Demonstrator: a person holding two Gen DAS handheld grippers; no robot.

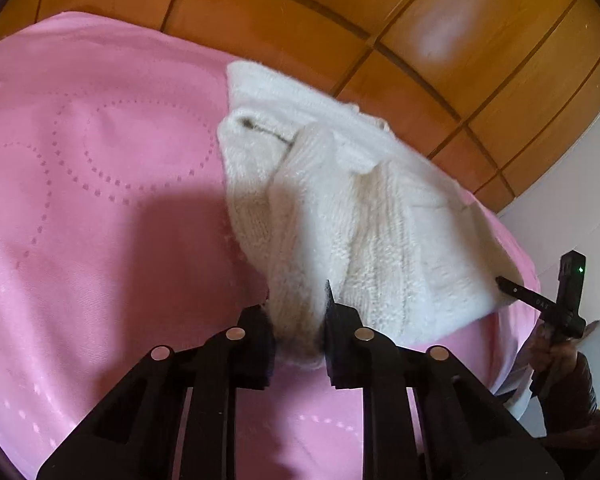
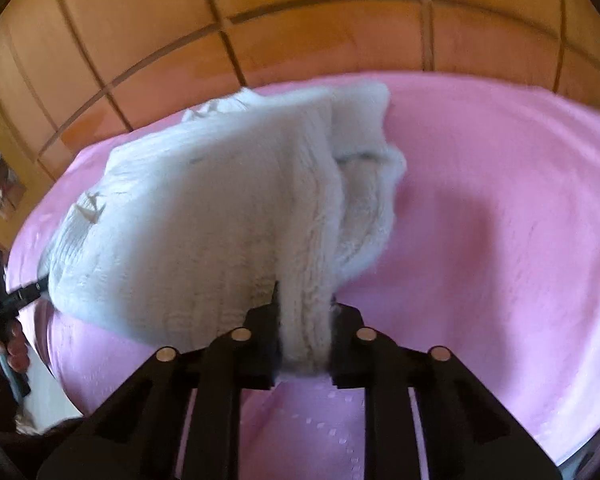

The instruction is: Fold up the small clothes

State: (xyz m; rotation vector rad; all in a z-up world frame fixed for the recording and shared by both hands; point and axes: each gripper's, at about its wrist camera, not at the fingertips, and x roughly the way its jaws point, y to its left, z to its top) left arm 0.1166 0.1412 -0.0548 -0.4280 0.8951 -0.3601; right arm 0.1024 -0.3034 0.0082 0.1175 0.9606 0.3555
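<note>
A small white knitted garment is held up over a pink cloth, stretched between my two grippers. My left gripper is shut on one near edge of it. My right gripper is shut on the other near edge, and the garment hangs folded over itself with its far part resting on the pink cloth. The right gripper also shows at the right of the left wrist view, pinching the garment. The left gripper shows at the left edge of the right wrist view.
The pink cloth covers a raised surface with dotted stitching. Orange floor tiles lie beyond its far edge. A white wall stands at the right. The person's hand is at the left edge.
</note>
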